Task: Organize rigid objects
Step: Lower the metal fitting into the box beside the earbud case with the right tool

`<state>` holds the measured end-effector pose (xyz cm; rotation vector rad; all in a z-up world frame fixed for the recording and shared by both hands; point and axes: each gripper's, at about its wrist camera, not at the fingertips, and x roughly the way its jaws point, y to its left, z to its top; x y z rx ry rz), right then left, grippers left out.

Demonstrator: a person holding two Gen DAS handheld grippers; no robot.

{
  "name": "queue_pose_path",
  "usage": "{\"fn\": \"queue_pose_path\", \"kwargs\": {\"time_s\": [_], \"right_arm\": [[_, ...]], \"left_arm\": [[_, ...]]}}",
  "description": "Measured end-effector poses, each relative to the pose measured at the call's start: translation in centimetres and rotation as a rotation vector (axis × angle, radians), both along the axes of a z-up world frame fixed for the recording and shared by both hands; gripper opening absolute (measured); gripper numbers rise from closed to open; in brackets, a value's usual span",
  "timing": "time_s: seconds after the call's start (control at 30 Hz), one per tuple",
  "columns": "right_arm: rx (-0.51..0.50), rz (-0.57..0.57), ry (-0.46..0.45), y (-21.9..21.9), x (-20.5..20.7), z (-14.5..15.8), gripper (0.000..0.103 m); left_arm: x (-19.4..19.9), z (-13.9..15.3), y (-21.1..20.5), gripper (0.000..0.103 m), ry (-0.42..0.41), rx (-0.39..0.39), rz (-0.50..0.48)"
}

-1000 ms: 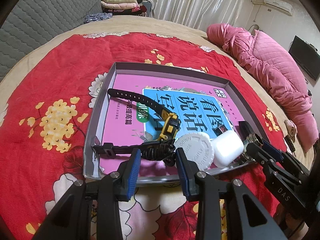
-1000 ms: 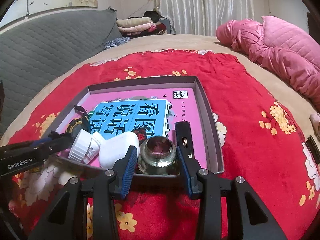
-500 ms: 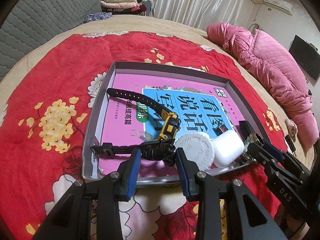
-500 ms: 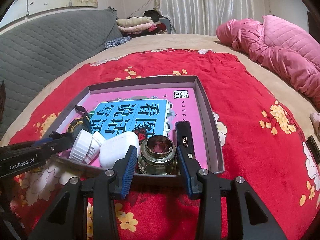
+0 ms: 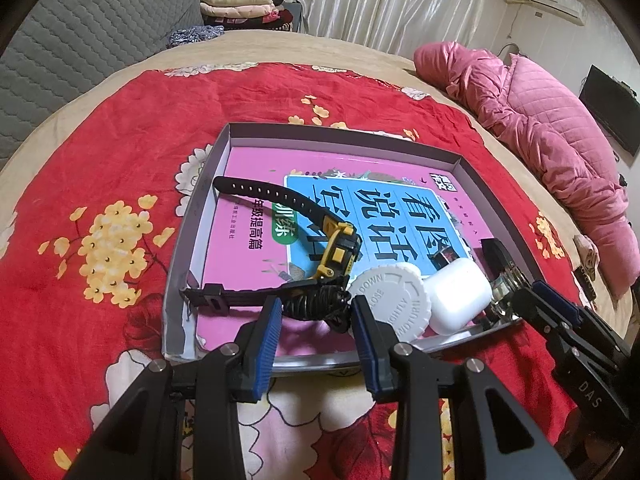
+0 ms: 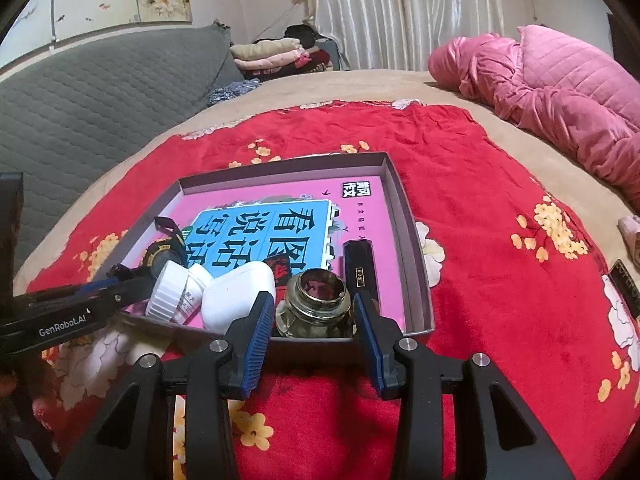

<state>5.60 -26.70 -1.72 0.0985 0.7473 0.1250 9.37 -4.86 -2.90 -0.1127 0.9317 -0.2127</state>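
Observation:
A grey shallow box lies on the red flowered blanket with a pink book inside. In it are a black and yellow watch, a black coiled cord, a white pill bottle, a white earbud case, a glass jar and a black lighter. My left gripper is open, its fingers either side of the cord at the box's near edge. My right gripper is open, its fingers either side of the glass jar.
A pink quilted coat lies at the right of the bed. Folded clothes are stacked at the far side by a grey quilted headboard. A small dark card lies on the blanket at right.
The right gripper has drawn back slightly from the glass jar, which sits in the box. The left gripper has barely moved.

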Motion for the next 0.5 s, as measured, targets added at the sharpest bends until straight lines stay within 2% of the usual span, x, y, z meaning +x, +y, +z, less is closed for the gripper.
{"fn": "queue_pose_path", "kwargs": {"time_s": [0.1, 0.17, 0.27, 0.5], "right_arm": [[-0.004, 0.000, 0.001, 0.01, -0.01, 0.03, 0.044], [-0.005, 0.001, -0.001, 0.09, -0.05, 0.03, 0.051], [-0.011, 0.003, -0.003, 0.28, -0.11, 0.03, 0.055], [-0.012, -0.001, -0.003, 0.49, -0.39, 0.21, 0.055]], "left_arm": [[0.02, -0.01, 0.00, 0.036, 0.000, 0.001, 0.000], [-0.01, -0.03, 0.00, 0.036, 0.001, 0.001, 0.001], [0.03, 0.00, -0.02, 0.036, 0.001, 0.005, 0.000], [0.09, 0.04, -0.33, 0.036, 0.003, 0.027, -0.001]]}}
